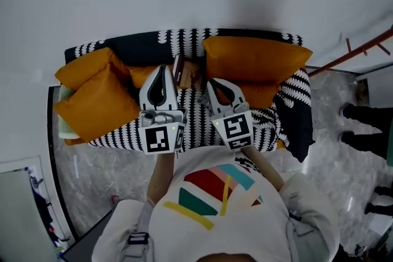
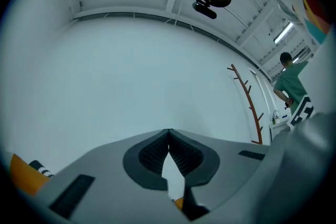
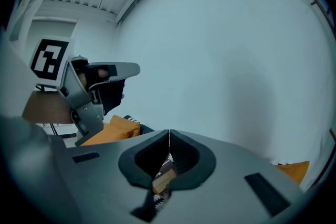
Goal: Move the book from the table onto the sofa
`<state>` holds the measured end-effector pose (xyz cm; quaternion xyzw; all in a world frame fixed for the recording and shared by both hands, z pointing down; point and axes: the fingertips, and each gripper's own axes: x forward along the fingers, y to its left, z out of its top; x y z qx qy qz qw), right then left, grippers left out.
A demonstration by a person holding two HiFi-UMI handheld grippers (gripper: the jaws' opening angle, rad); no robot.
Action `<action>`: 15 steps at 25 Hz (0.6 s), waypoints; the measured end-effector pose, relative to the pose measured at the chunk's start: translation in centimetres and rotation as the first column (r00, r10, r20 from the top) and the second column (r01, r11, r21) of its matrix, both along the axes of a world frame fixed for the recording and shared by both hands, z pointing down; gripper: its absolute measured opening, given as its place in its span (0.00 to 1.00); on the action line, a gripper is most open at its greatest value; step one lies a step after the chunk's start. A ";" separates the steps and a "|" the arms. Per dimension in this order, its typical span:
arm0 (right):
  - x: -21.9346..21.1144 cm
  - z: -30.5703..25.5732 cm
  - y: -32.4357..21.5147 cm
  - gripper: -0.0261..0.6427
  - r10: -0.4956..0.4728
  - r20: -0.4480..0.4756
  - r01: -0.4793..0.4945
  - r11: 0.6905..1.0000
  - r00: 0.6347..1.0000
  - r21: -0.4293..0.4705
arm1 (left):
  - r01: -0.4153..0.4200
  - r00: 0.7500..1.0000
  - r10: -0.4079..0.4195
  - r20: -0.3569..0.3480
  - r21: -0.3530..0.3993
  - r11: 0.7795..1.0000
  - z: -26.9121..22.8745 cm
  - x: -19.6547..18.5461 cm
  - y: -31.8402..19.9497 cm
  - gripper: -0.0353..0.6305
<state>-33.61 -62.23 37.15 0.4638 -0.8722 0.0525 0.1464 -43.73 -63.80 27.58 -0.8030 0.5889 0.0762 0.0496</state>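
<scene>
From the head view, the book [image 1: 184, 72] already lies on the sofa [image 1: 202, 123], on the patterned seat in the gap between the orange cushions [image 1: 98, 92], close to the backrest. Whether it lies flat or leans I cannot tell. The left tongs [image 1: 161, 68] and the right tongs [image 1: 210, 82] hang above the seat, apart from the book, both with nothing in them. The likeliest slip, I judge, is a careless swing downward that clips the book and pushes it into the gap or off the front edge.

In the left gripper view the left tongs [image 2: 169, 131] are closed tip to tip on nothing and face a bare wall [image 2: 131, 76]. A coat rack [image 2: 247, 102] and another person [image 2: 291, 84] stand off to the right. A wide sweep that way could catch the rack.

In the right gripper view the right tongs [image 3: 169, 134] are also pinched together and empty. A brownish patch below the tips is probably the book. The left tongs [image 3: 92, 86] hang near on the left, so the two could knock together if either turns inward.
</scene>
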 end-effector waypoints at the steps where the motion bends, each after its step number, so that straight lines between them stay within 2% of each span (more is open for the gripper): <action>1: 0.2 0.2 0.3 0.06 0.002 -0.028 -0.002 1.000 1.000 -0.001 | -0.009 1.000 0.009 -0.001 -0.002 1.000 0.0 0.5 0.1 0.06; 3: 0.8 0.6 0.8 0.06 0.016 -0.102 -0.016 1.000 0.995 0.002 | -0.027 1.000 0.027 -0.002 -0.013 1.000 0.2 1.4 0.3 0.06; 5: 1.3 0.8 1.3 0.06 0.034 -0.133 -0.034 0.999 0.991 0.003 | -0.048 0.999 0.048 -0.006 -0.029 0.998 0.5 2.1 0.6 0.06; 9: 2.1 0.9 2.1 0.06 0.063 -0.118 -0.064 0.998 0.991 -0.006 | -0.074 0.997 0.073 -0.012 -0.044 0.996 0.6 2.9 0.8 0.06; 15: 3.0 1.9 3.8 0.06 0.098 -0.096 -0.101 0.994 0.991 -0.032 | -0.062 0.997 0.059 -0.041 -0.095 0.994 2.1 2.6 2.0 0.06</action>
